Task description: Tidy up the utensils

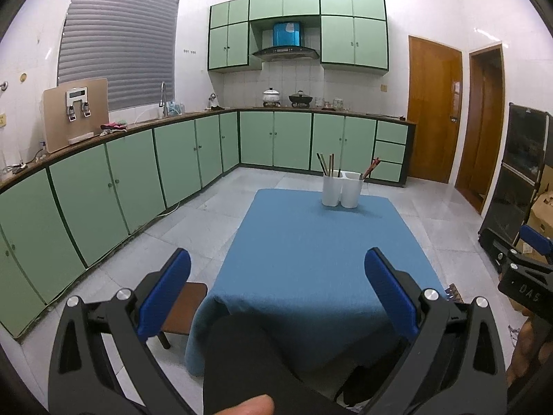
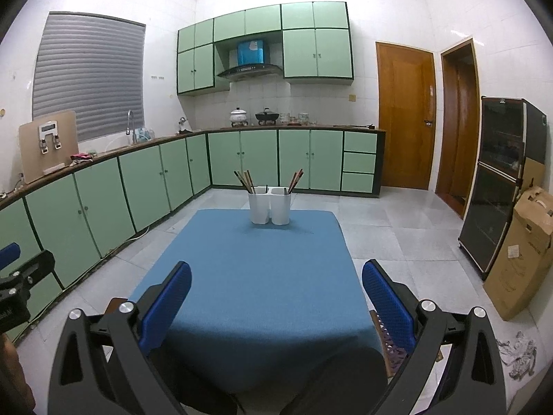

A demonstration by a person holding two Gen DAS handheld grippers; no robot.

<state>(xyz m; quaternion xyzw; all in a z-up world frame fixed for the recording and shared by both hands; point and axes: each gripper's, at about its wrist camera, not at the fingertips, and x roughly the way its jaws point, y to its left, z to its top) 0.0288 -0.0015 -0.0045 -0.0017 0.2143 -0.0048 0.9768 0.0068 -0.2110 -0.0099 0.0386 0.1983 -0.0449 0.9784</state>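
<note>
A white two-compartment utensil holder (image 1: 342,189) (image 2: 269,205) stands at the far end of a table with a blue cloth (image 1: 311,259) (image 2: 255,276). Chopsticks stand in the holder's left compartment (image 1: 327,164) (image 2: 244,180). More chopsticks (image 1: 371,167) (image 2: 295,180) lean in the right compartment. My left gripper (image 1: 276,290) is open and empty above the near table edge. My right gripper (image 2: 276,297) is open and empty, also at the near edge. The right gripper shows at the right edge of the left wrist view (image 1: 528,269).
Green kitchen cabinets (image 1: 121,180) run along the left and back walls. A brown stool (image 1: 183,307) stands at the table's near left. A black cabinet (image 2: 501,186) and a cardboard box (image 2: 522,252) stand at the right. Two wooden doors (image 2: 404,117) are behind.
</note>
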